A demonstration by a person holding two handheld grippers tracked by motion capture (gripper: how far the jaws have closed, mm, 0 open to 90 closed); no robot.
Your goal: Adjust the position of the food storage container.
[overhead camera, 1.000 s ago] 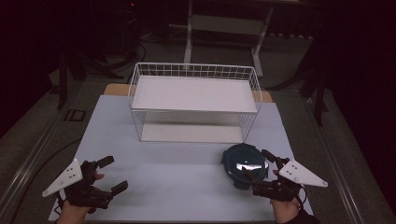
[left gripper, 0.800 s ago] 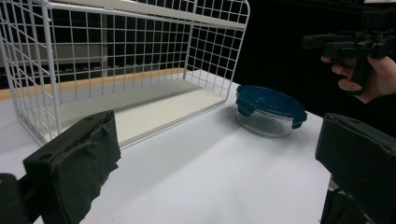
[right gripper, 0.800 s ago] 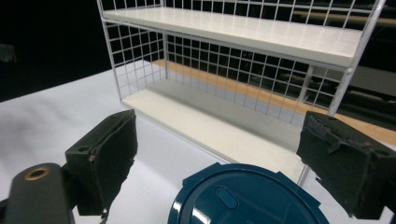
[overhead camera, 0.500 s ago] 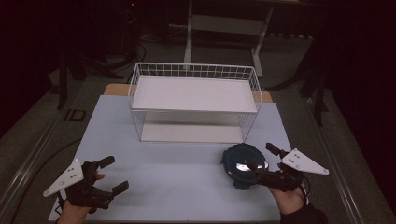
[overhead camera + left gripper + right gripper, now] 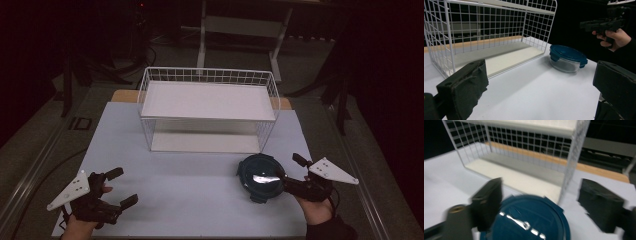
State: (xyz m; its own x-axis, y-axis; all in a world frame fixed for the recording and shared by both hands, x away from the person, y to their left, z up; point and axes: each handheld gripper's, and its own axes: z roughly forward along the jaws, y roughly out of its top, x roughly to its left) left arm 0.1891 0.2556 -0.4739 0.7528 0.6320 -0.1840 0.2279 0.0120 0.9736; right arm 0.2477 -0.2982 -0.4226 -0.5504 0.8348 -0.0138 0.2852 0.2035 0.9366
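Table (image 5: 200,190) with pale top stands on grey floor (image 5: 45,150) in dark room.

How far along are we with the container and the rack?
Done: nothing visibly; the lidded container sits on the table in front of the wire rack, whose shelves are bare. In hand: the right gripper, open, is at the container's rim. The left gripper is open, apart. Left: any grasp and placement.
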